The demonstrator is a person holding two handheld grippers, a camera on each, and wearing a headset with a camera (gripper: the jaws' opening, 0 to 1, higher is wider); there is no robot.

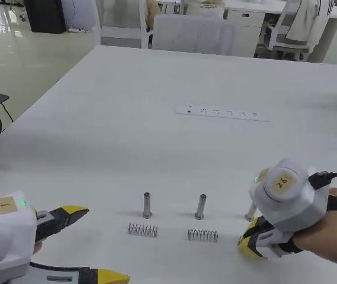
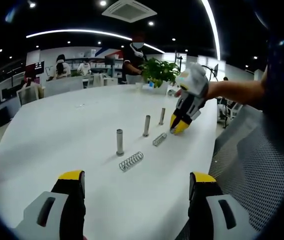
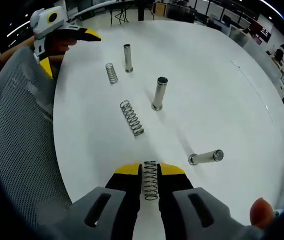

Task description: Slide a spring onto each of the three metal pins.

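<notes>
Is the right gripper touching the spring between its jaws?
Touching. Right gripper view: the right gripper has its yellow tips pressing both sides of the spring, no gap.

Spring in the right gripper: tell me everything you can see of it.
The spring is a slim, open-wound coil of bright, steel-looking wire, even in width along its length. It lies lengthwise between the yellow-tipped jaws of the right gripper, which press on both its sides. Its front end pokes out just past the tips. It is low over the white table; whether it touches the surface I cannot tell. The nearest metal pin stands apart from it, to one side.
</notes>
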